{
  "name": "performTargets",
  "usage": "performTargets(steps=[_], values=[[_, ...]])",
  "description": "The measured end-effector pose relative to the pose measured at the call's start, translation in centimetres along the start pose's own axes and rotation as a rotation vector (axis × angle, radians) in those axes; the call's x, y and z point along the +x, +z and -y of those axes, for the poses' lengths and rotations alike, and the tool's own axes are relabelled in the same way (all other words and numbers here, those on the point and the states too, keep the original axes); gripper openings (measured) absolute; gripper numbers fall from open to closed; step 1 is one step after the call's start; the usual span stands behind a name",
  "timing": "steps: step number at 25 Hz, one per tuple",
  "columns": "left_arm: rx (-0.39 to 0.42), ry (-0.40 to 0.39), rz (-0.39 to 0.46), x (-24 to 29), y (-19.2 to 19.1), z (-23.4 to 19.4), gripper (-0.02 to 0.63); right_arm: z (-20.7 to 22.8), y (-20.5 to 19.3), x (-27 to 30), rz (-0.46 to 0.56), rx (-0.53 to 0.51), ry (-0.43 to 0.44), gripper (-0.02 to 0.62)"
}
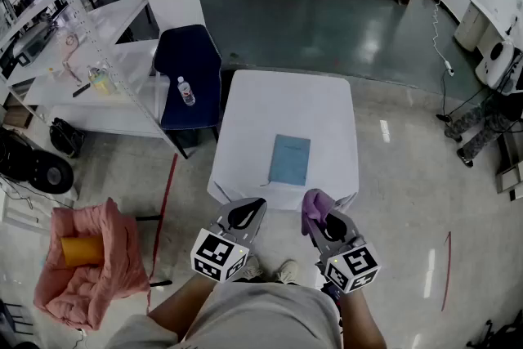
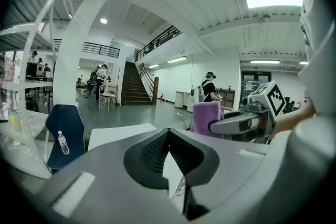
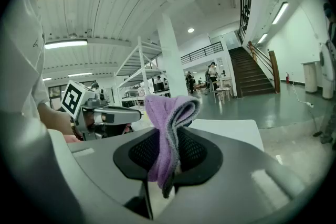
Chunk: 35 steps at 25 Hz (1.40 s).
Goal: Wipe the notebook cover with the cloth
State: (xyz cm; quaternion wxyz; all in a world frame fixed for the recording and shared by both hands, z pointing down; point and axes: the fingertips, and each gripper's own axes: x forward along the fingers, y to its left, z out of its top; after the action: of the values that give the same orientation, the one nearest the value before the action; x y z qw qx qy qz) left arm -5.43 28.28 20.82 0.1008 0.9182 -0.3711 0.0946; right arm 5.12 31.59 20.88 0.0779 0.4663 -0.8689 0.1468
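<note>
1. R gripper (image 3: 176,139): clenched on the cloth (image 3: 169,113). The purple cloth is folded and pinched between the jaws, with its fold standing up above the tips. In the head view the cloth (image 1: 314,207) shows at that gripper's (image 1: 320,218) front end.

2. L gripper (image 2: 169,135): jaws closed tip to tip with nothing between them. It hangs beside the R gripper, at approx. the same height.

3. Notebook (image 1: 290,160): blue cover, lying flat on the white table (image 1: 327,106), in the table's near half and apart from its edges. Neither gripper view shows it.

4. Key relation: I read the notebook as straight ahead of and below both grippers, which hang at the table's near edge. Its centre sits roughly on the line between them, so both are about equally near. From the cloth it lies fwd and slightly to the L. Its long axis runs away from me, tilted slightly.

5. Judgement: wiping is not yet begun, and the cloth is well apart from the cover. The next move calls for R gripper fwd and down, then strokes along the long axis. The L gripper is free to pin a corner if the notebook slides.
</note>
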Motion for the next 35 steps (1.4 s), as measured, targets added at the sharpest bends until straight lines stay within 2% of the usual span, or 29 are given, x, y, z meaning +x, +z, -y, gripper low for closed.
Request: performTargets(steps=[20,35], values=[[-0.017,-0.005,0.008,-2.1,-0.5,-1.3,0.000,-2.6,-0.2,1.2,0.015,0.028,0.001,0.109],[-0.015,-0.055,0.017,-4.7,-1.1,-3.6,0.001,-5.8,-0.8,2.7,0.018,0.029,-0.059,0.109]])
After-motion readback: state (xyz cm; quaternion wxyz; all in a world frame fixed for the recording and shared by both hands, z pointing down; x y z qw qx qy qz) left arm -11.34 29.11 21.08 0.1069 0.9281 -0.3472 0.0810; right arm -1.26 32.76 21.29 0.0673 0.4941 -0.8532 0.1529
